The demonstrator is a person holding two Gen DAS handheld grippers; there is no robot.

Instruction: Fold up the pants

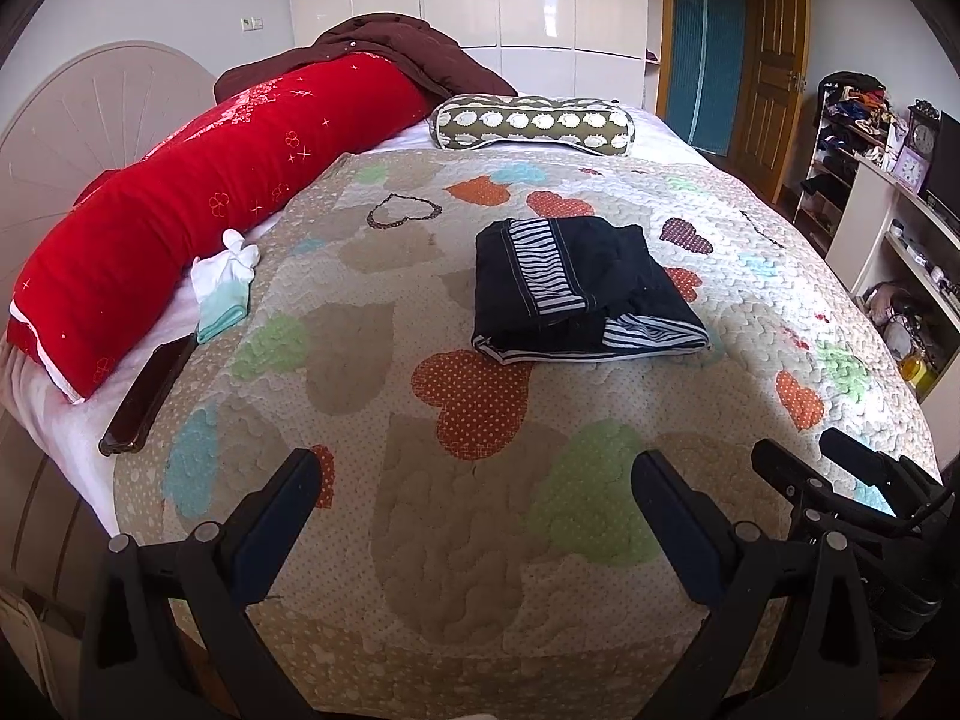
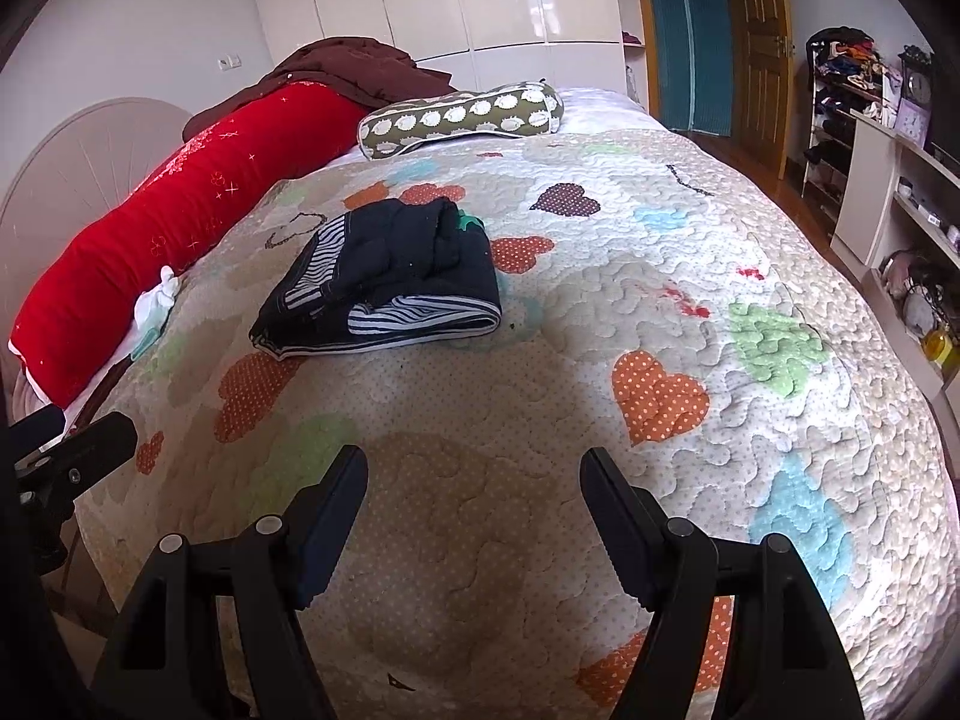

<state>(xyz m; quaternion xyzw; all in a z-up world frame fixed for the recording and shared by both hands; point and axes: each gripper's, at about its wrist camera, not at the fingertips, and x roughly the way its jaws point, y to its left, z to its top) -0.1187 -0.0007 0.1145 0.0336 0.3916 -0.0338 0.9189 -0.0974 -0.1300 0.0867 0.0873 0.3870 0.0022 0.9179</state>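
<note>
Dark navy pants (image 1: pixel 579 291) with black-and-white striped bands lie folded in a compact stack on the heart-patterned quilt (image 1: pixel 456 546). They also show in the right wrist view (image 2: pixel 384 282). My left gripper (image 1: pixel 477 468) is open and empty, held above the near edge of the bed, well short of the pants. My right gripper (image 2: pixel 474 468) is open and empty too, also near the bed's front edge, with the pants ahead and to its left. The right gripper shows at the right edge of the left wrist view (image 1: pixel 840 468).
A long red bolster (image 1: pixel 180 210) lies along the headboard side. A green patterned pillow (image 1: pixel 534 123) sits at the far end. A white and teal cloth (image 1: pixel 225 285) and a dark phone (image 1: pixel 150 396) lie at the quilt's left edge. Shelves (image 1: pixel 900 228) stand to the right.
</note>
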